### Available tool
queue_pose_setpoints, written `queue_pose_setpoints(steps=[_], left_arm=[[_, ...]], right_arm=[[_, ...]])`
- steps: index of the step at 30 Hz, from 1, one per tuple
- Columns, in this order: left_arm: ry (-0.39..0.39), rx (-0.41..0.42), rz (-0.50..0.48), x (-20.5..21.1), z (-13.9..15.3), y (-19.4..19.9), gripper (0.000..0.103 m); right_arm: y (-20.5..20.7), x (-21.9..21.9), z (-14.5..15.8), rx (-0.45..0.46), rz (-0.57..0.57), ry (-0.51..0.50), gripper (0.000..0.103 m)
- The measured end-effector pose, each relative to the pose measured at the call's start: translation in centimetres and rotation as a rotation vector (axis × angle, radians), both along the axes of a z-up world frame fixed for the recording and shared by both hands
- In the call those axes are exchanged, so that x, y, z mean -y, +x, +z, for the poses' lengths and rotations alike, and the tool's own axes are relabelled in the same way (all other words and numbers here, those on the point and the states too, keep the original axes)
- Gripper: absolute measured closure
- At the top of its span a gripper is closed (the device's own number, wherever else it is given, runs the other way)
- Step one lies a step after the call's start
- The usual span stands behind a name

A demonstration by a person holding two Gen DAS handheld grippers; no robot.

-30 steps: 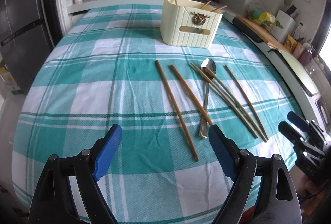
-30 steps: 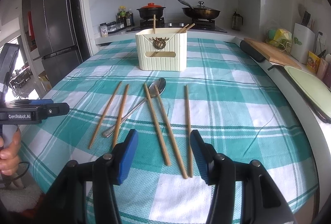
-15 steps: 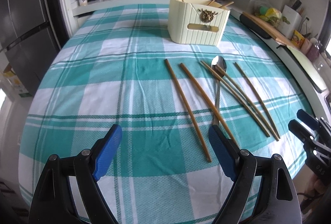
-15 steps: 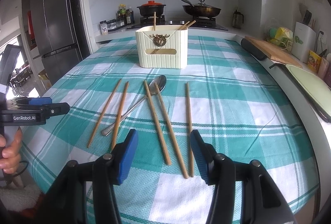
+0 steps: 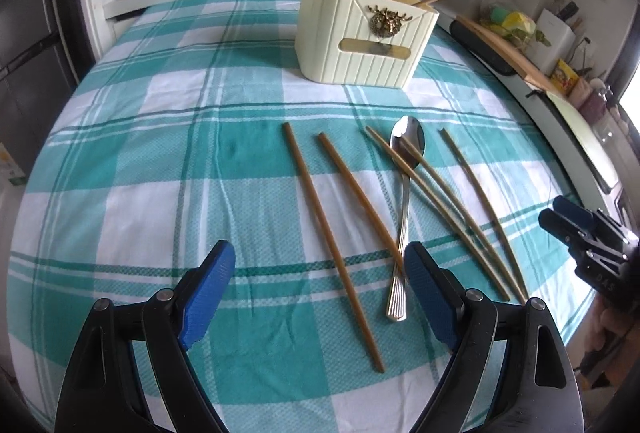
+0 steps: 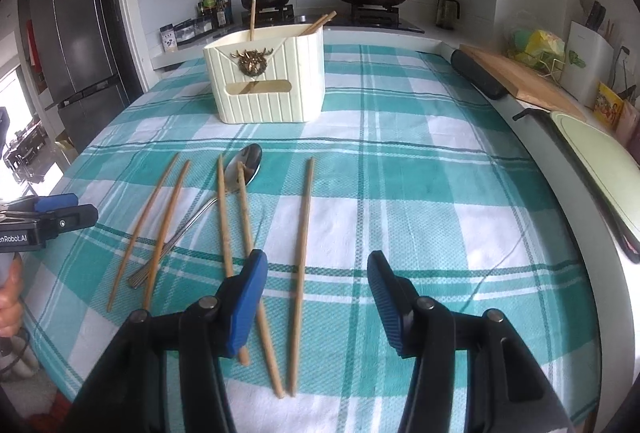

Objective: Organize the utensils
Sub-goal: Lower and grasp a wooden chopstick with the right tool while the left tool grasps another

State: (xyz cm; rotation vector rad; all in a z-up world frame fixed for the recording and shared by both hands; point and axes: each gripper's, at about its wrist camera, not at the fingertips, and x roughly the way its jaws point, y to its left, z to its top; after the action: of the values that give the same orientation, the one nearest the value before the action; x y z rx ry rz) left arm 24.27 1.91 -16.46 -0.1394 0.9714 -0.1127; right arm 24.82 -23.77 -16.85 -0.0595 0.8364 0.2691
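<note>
Five thin brown bamboo chopsticks (image 6: 302,265) and a slim steel spoon (image 5: 404,201) lie loose on the teal-checked surface (image 5: 160,161), before the cream ribbed holder (image 6: 266,81). They look light, stiff and prone to roll; grip mid-shaft. The left claw (image 5: 320,293) gapes wide, empty; the right claw (image 6: 316,297) is half-spread, empty.

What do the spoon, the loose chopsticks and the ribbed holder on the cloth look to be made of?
Spoon: polished metal, likely stainless steel; the bowl mirrors light and the handle end is fluted.
Chopsticks: matte tan sticks, probably bamboo or wood; no grain is resolvable.
Holder: cream, ribbed, smooth walls, likely moulded plastic, with a brass-coloured emblem on its front.
</note>
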Motion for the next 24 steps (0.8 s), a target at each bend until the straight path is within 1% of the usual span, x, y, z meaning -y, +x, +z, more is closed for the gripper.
queue_pose_setpoints(steps=[3,5,8,9,10,13,16,18,24], left_arm=[[0.039,-0.026,0.03,0.4,-1.5,1.6,0.016],[0.066,-0.042,0.05,0.5,-2.5,2.2,0.016],[0.079,-0.054,0.06,0.7,-3.3,2.6,0.016],[0.087,-0.054,0.059,0.7,-3.5,2.7,0.016],[0.097,-0.051,0.059,0.8,-3.5,2.7,0.016],[0.131,-0.054,0.059,0.9,-4.1,2.8,0.016],[0.153,-0.07,0.057,0.5,-4.9,2.8,0.015],[0.173,-0.061,0.054,0.1,-5.0,2.5,0.011],[0.183,-0.071,0.068,-2.2,-5.1,1.9,0.01]], right_arm=[[2.4,-0.6,-1.2,-0.056,0.015,-0.006,0.051],[3.7,-1.2,-2.2,-0.098,0.038,-0.004,0.056],[4.8,-2.1,-3.5,-0.141,0.058,-0.021,0.066],[4.9,-2.4,-3.9,-0.154,0.067,-0.028,0.074],[4.9,-2.6,-4.2,-0.166,0.078,-0.036,0.076],[4.6,-3.2,-4.4,-0.16,0.097,-0.086,0.078],[4.4,-2.8,-4.4,-0.163,0.081,-0.106,0.082],[4.2,-2.3,-4.3,-0.157,0.068,-0.125,0.082],[3.7,-0.9,-4.1,-0.164,0.055,-0.165,0.082]])
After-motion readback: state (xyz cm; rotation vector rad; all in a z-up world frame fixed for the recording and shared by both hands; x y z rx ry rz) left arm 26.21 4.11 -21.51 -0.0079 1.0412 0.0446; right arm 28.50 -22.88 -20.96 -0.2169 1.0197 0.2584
